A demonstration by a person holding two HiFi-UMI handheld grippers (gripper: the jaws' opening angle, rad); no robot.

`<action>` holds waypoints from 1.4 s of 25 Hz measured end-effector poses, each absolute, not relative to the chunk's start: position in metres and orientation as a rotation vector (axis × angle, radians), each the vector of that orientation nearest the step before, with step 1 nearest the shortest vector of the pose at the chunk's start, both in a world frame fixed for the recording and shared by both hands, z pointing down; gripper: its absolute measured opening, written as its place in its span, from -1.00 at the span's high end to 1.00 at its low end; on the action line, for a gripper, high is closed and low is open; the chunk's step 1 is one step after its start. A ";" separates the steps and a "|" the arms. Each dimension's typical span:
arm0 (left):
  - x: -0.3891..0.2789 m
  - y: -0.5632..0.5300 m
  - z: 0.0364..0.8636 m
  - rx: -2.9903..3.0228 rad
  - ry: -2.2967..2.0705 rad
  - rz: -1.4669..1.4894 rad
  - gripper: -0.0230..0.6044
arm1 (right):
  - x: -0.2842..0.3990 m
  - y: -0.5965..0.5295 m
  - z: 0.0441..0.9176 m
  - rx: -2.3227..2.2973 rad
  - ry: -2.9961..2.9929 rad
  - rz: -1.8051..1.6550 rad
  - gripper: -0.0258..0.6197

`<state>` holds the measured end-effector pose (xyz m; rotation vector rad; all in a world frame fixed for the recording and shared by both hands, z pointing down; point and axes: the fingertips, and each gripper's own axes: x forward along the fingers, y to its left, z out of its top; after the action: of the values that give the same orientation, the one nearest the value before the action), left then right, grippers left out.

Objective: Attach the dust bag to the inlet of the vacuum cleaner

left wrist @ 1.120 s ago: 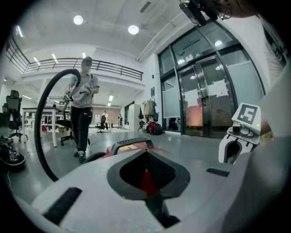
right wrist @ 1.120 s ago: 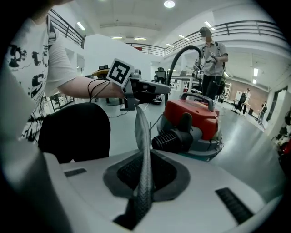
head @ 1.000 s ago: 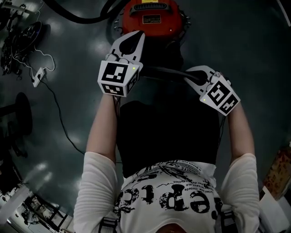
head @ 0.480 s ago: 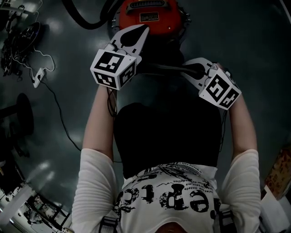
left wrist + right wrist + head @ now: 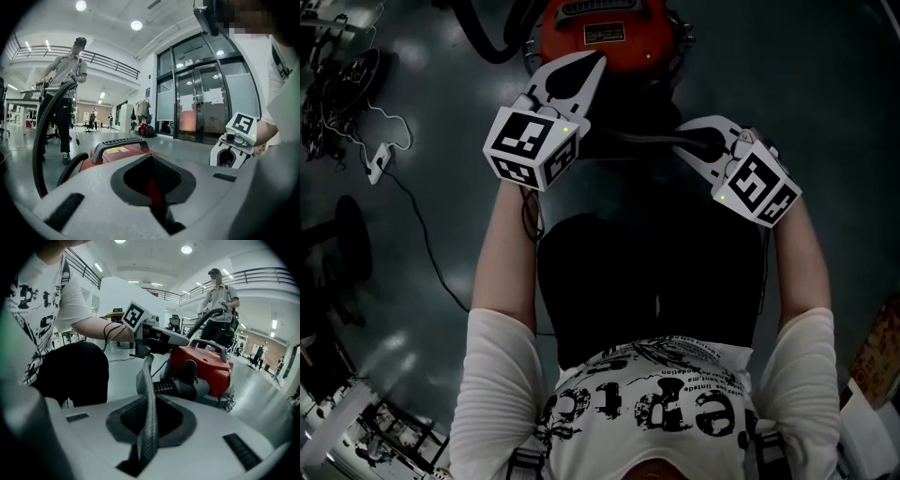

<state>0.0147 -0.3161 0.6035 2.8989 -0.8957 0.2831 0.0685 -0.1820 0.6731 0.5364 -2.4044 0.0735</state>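
Note:
The red vacuum cleaner (image 5: 605, 33) stands on the floor straight ahead, also seen in the right gripper view (image 5: 206, 366). A dark corrugated inlet stub (image 5: 171, 387) sticks out of its near side. My right gripper (image 5: 682, 145) is shut on a thin grey edge of the dust bag (image 5: 150, 390). That edge runs as a dark band (image 5: 633, 141) across to the underside of my left gripper (image 5: 596, 62). The left gripper points at the vacuum, its jaws together with nothing clearly held. Dark cloth (image 5: 647, 272) hangs below the band.
A black hose (image 5: 487, 37) curves off the vacuum to the left. A second person (image 5: 65, 70) stands behind the vacuum, holding the hose. A white power strip with its cable (image 5: 380, 157) and tangled gear (image 5: 333, 84) lie on the floor at left.
Both grippers have edged slightly toward the vacuum, and the left one has tilted a little. The right gripper still grips the bag's edge.

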 end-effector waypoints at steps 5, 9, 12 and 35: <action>0.015 -0.314 0.605 2.900 -0.866 0.271 0.92 | 0.068 -0.182 0.674 0.539 -2.415 0.051 0.83; 0.016 -0.315 0.609 2.904 -0.868 0.253 0.92 | 0.075 -0.185 0.679 0.540 -2.425 0.062 0.83; 0.016 -0.319 0.612 2.890 -0.868 0.242 0.92 | 0.073 -0.190 0.683 0.547 -2.431 0.038 0.83; 0.020 -0.319 0.617 2.869 -0.827 0.417 0.92 | 0.076 -0.197 0.681 0.576 -2.464 0.130 0.83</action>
<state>0.0200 -0.3187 0.6173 2.8695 -0.8267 0.4171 0.0759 -0.1975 0.6814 0.5757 -2.4643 0.1298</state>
